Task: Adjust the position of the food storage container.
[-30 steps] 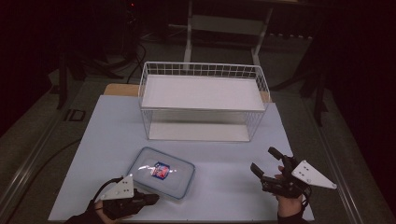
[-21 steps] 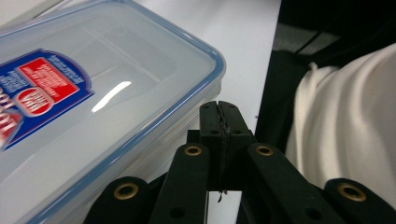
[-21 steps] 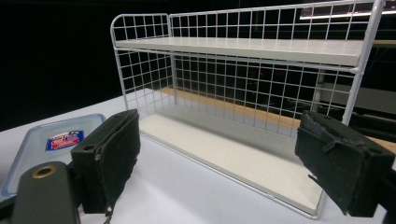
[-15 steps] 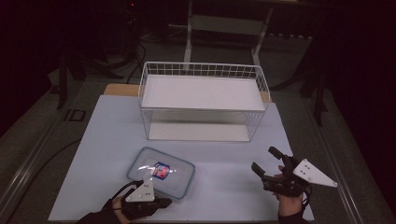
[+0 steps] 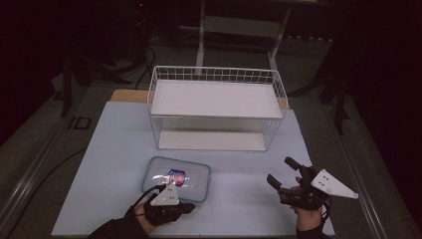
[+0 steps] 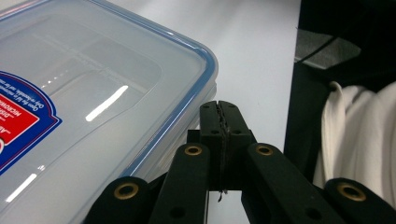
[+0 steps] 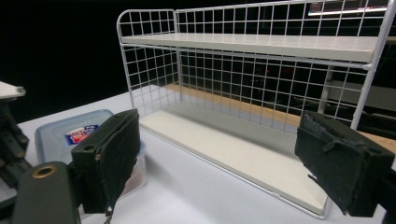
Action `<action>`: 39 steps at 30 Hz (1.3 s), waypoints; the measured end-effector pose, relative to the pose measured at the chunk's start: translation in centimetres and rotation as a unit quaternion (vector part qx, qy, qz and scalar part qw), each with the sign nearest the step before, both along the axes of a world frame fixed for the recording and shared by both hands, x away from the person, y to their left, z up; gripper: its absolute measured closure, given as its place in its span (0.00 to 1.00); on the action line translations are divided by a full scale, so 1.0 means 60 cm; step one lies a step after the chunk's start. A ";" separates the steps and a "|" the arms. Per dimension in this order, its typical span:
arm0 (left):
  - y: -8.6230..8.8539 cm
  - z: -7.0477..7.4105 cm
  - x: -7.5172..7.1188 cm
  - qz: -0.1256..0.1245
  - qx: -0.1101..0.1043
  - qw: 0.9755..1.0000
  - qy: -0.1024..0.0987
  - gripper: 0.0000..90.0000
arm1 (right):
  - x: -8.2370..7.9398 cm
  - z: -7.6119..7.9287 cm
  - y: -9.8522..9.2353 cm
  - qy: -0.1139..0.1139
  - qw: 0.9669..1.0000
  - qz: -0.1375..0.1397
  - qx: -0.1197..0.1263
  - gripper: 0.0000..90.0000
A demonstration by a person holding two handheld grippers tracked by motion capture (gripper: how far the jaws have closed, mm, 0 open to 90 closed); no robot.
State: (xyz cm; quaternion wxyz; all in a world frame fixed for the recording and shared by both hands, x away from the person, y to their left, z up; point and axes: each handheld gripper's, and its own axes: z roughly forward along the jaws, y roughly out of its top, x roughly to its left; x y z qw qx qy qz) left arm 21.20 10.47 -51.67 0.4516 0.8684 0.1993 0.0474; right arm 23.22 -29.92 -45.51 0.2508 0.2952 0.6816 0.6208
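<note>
The left claw, jaws pressed together and empty, sat just beside the food box, at its near corner. The right claw, jaws spread wide, stood well apart from it.

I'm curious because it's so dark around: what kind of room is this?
Probably a lab or test setup, not a home: a lit table ringed by darkness, holding a wire shelf rack and a lidded plastic container, with cables on the floor.

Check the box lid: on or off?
On. The clear lid with its blue rim sits flush on the box, label up. Whether its latches are clipped: cannot tell.
</note>
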 end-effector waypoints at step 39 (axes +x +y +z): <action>0.146 0.069 0.047 0.123 -0.013 0.992 -0.032 1.00 | 0.005 -0.007 0.011 0.014 1.000 0.008 -0.010 0.16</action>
